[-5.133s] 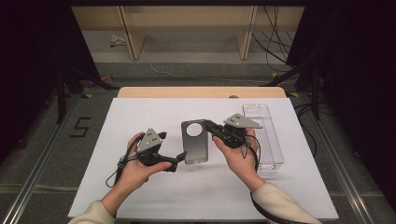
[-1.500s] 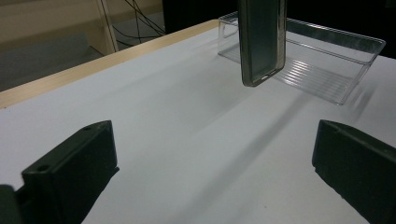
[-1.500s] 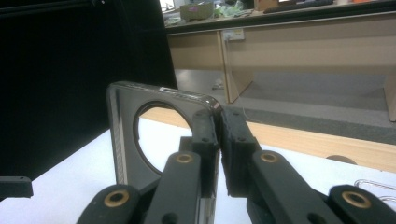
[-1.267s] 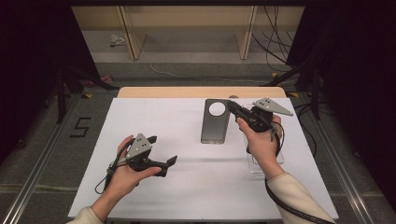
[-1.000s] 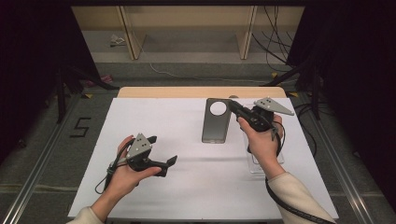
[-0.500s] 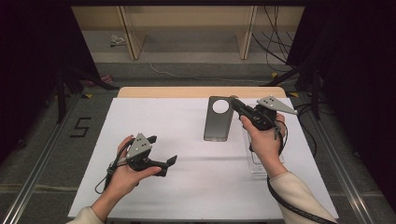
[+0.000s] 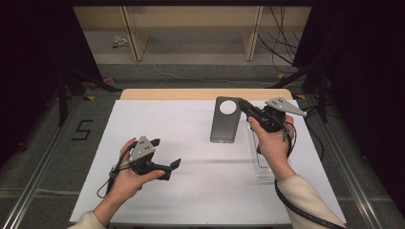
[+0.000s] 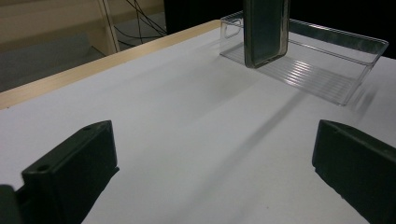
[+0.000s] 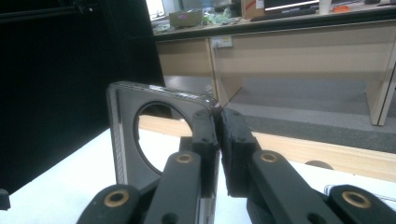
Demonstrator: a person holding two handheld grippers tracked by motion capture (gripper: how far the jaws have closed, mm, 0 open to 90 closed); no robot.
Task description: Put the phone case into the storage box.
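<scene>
A dark grey phone case [image 7: 224, 125] with a round camera hole hangs upright above the white table [image 7: 191, 200]. My right gripper [image 7: 241, 104] is shut on its top right edge. In the right gripper view the jaws [image 9: 219, 135] pinch the rim of the case [image 9: 123, 135] beside the hole. My left gripper [image 7: 165, 152] rests low over the table's near left, open with nothing between its fingers. The left gripper view looks past those spread jaws [image 8: 215, 172] to the lower end of the case [image 8: 265, 30] hanging in the air.
A clear plastic tray [image 7: 260, 162] lies on the table's right side, under my right hand; it holds nothing in the left gripper view [image 8: 327, 60]. The table's wooden far edge [image 7: 191, 94] borders a floor with cables and shelf legs.
Five seconds ago the case lay at mid-table between both grippers. The right gripper has since raised it toward the far right, and the left hand drew back to the near left. Over the last second, barely any shift.
</scene>
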